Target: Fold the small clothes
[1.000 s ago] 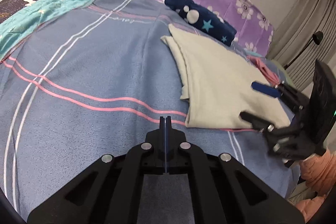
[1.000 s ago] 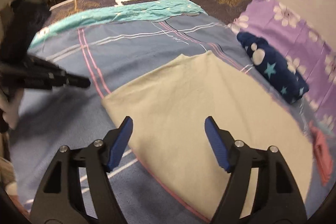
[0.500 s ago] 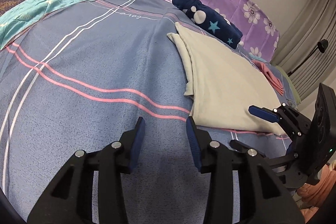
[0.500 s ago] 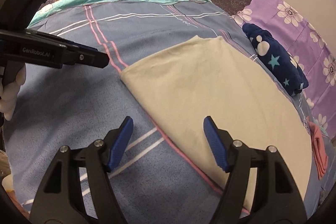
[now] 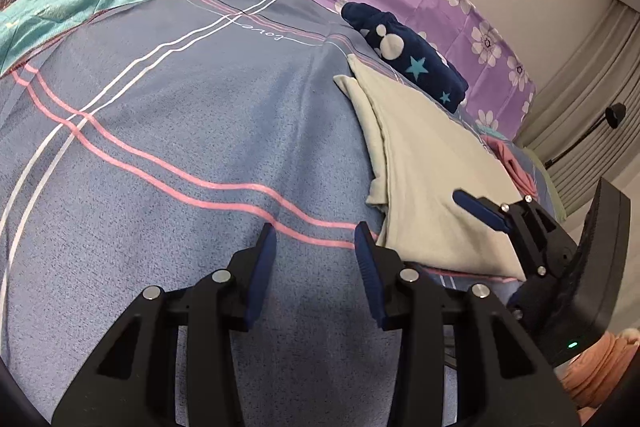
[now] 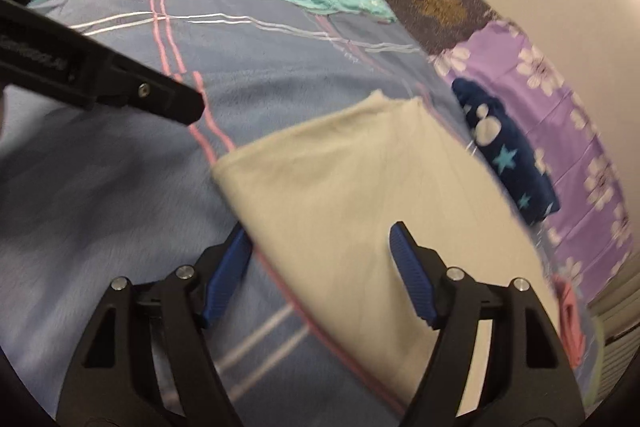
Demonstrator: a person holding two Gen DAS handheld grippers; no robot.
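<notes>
Folded cream garment (image 5: 432, 163) flat on the bed (image 5: 168, 131), near its right edge. Left gripper (image 5: 316, 247) fingers apart over bare bedspread; right gripper (image 6: 320, 247) fingers wide apart, straddling the garment's near edge.

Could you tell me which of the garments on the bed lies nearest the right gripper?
The cream garment: it lies between the open right gripper fingers, while the navy starred one and the pink one lie farther off.

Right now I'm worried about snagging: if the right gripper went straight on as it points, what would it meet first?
Probably the cream folded garment: the right gripper, open, straddles its near edge. Depth is unclear.
</notes>
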